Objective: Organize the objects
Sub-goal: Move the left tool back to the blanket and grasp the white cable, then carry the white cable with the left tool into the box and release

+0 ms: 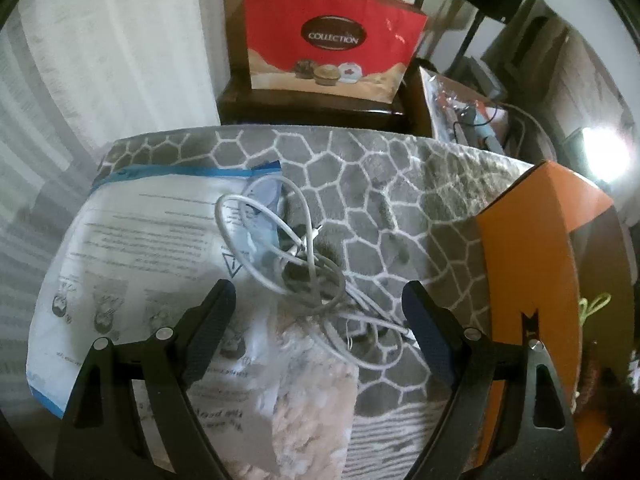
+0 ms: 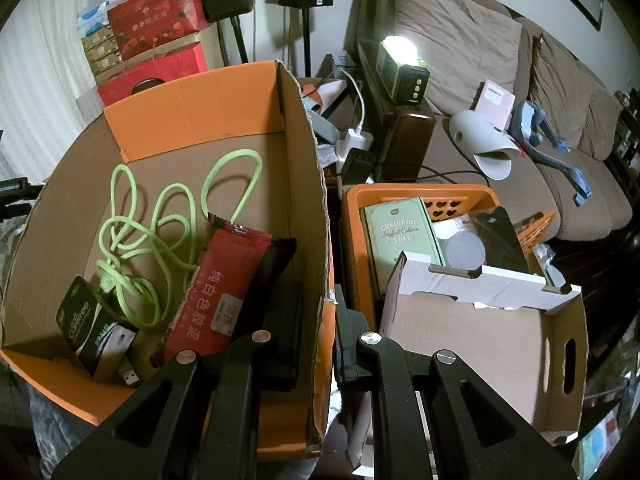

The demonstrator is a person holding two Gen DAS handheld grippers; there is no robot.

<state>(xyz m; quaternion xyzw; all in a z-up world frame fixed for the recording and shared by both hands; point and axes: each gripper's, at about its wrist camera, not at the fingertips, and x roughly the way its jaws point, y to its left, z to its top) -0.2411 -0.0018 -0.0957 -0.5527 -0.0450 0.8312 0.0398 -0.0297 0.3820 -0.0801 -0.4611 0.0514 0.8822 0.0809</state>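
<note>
Grey rug (image 1: pixel 400 184), printed bag (image 1: pixel 132 248) under white cable (image 1: pixel 280 264)

A tangled cable (image 1: pixel 296 264) is laid on a patterned mat (image 1: pixel 400 200), partly over a printed bag (image 1: pixel 152 240) at its left; a cardboard box (image 1: pixel 532 280) is placed at the mat's right, and a paper bag (image 1: pixel 328 40) is set behind it. In the box (image 2: pixel 304 184) a coiled cord (image 2: pixel 160 224) is kept behind a snack packet (image 2: pixel 216 292). To its right, a basket (image 2: pixel 420 196) is placed behind an open carton (image 2: pixel 480 340).
</note>
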